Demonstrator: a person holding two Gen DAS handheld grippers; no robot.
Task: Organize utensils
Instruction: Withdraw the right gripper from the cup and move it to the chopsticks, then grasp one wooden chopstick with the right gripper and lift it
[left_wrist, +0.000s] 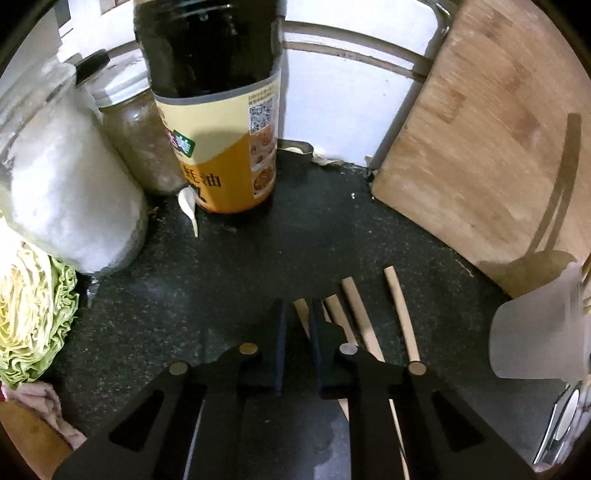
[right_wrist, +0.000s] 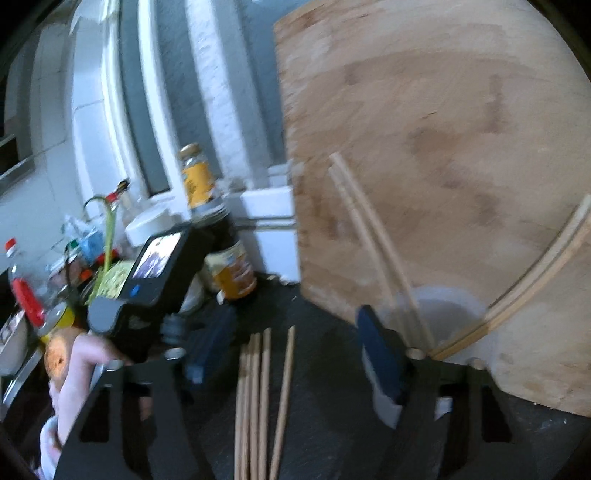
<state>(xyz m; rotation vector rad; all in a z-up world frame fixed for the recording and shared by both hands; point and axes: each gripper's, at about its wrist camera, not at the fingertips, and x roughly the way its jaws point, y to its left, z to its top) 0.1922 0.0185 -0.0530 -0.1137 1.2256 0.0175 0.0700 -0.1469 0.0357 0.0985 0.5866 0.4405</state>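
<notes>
Several wooden chopsticks lie side by side on the dark counter; they also show in the right wrist view. My left gripper hovers low over their left end, jaws narrowed around one chopstick that shows in the gap; whether they grip it I cannot tell. My right gripper is open and empty above the loose chopsticks. A translucent plastic cup stands just ahead of its right finger and holds several chopsticks. The cup also shows at the right edge of the left wrist view.
A wooden cutting board leans on the wall at the right, also in the right wrist view. An oyster sauce bottle, two jars, a garlic clove and cabbage stand at the left. The other gripper's body is at left.
</notes>
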